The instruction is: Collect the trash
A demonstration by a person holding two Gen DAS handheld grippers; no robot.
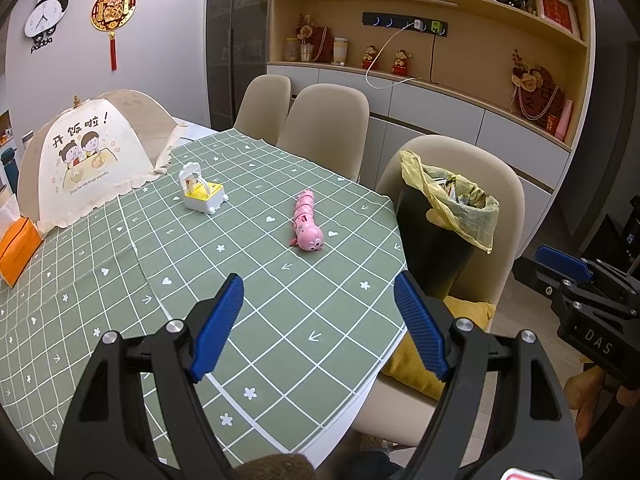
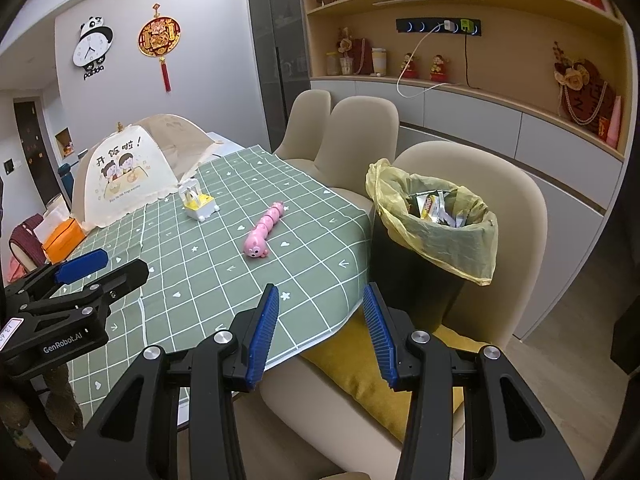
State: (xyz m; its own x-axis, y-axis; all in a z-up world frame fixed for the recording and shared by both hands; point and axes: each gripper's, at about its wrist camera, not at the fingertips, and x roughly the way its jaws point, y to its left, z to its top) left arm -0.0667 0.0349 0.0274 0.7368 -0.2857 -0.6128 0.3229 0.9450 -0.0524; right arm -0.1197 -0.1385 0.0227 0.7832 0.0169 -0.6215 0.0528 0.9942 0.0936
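While both grippers hover empty over the near edge of the counter (image 1: 120, 264), the left gripper (image 1: 320, 320) has its blue fingers (image 1: 218, 326) spread wide, and the right gripper (image 2: 318, 330) is parted a little less. A black trash bin (image 2: 416, 276) with a yellow liner, wrappers (image 2: 434, 206) inside, stands on the right chair (image 2: 516, 216). A pink caterpillar toy (image 1: 306, 222) lies mid-counter.

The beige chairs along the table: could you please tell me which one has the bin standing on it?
The nearest chair: the black bin with the yellow bag stands on its seat.
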